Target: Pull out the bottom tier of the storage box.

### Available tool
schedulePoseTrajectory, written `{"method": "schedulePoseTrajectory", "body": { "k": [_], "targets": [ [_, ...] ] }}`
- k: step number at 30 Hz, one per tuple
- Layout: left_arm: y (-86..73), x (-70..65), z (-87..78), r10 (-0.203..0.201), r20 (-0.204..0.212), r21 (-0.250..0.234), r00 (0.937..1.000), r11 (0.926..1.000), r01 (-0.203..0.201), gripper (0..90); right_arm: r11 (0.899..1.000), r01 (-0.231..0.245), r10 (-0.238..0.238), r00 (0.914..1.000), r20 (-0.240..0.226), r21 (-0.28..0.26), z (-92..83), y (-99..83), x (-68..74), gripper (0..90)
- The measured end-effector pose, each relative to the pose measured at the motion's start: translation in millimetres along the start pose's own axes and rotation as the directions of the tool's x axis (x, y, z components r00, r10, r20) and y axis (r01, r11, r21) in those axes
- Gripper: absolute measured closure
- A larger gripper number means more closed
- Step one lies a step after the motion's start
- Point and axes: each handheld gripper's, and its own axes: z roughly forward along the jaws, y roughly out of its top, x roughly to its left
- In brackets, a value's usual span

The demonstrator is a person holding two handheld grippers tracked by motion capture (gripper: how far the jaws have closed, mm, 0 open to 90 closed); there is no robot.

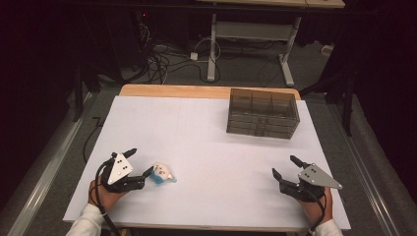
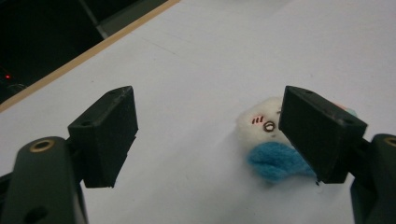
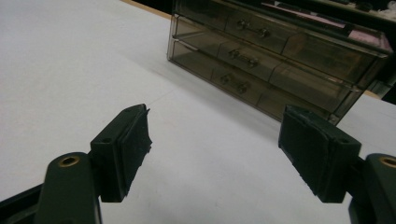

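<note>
A small felt toy [image 1: 162, 173], white with a blue part and a drawn face, lies on the white table cover [image 1: 206, 142] at the front left. My left gripper [image 1: 141, 161] stands open just left of it, one jaw tip almost at the toy. In the left gripper view the toy [image 2: 264, 140] lies on the table past the right-hand jaw, partly hidden by it, and the space between the jaws of the left gripper [image 2: 212, 133] is bare. My right gripper [image 1: 284, 165] is open at the front right, with nothing between its jaws [image 3: 219, 149].
A smoky see-through drawer unit [image 1: 263, 113] stands at the back right of the table; the right gripper view faces its drawers [image 3: 275, 51] with small knobs. A wooden table edge [image 1: 172, 91] runs along the far side. Cables and desk legs lie on the floor beyond.
</note>
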Motion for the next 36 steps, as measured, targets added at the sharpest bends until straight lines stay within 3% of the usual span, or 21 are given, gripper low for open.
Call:
{"method": "schedulePoseTrajectory", "body": {
  "k": [7, 8, 11, 15, 21, 30, 33, 36],
  "targets": [
    [-1.1, 1.9, -0.6, -0.006, -0.018, -0.011, 0.9998, 0.9999, 0.006, 19.3, 1.000, -0.002, 0.002, 1.0000, -0.005, 0.004, 1.2, 0.7, -3.4, 27.3],
    [-0.8, 2.5, -1.1, -0.010, -0.013, -0.035, 0.9999, 0.9993, 0.009, 19.4, 1.000, -0.008, 0.008, 1.0000, 0.000, 0.003, -0.2, 1.0, -4.7, 27.6],
    [-0.3, 2.9, -1.1, -0.016, -0.007, -0.044, 0.9998, 0.9989, 0.016, 19.4, 1.000, -0.012, 0.012, 0.9998, 0.018, -0.003, -3.7, 0.8, -7.0, 27.9],
    [-1.9, 0.5, -1.3, -0.004, 0.007, -0.023, 1.0000, 0.9997, 0.005, 19.3, 1.000, -0.007, 0.007, 0.9997, 0.024, 0.003, -4.7, 0.7, -7.8, 28.1],
    [-0.5, 0.5, -1.7, 0.001, 0.010, -0.031, 1.0000, 0.9995, -0.001, 19.4, 1.000, 0.010, -0.010, 0.9995, 0.030, 0.007, -4.2, 2.8, -7.1, 28.4],
    [-1.1, 0.0, 0.3, 0.016, 0.003, -0.008, 0.9999, 0.9998, -0.016, 19.3, 0.997, 0.077, -0.078, 0.9954, 0.055, 0.021, 15.2, 12.1, -5.7, 29.3],
    [-0.8, -0.2, 0.5, 0.017, 0.001, -0.005, 0.9999, 0.9998, -0.017, 19.3, 0.989, 0.140, -0.143, 0.9853, 0.094, 0.037, 30.7, 14.7, -7.5, 33.3],
    [-1.0, 0.0, 0.2, 0.020, 0.008, -0.007, 0.9998, 0.9998, -0.020, 19.3, 0.985, 0.164, -0.170, 0.9796, 0.107, 0.060, 40.3, 15.9, -9.5, 35.0]
  ]
}}
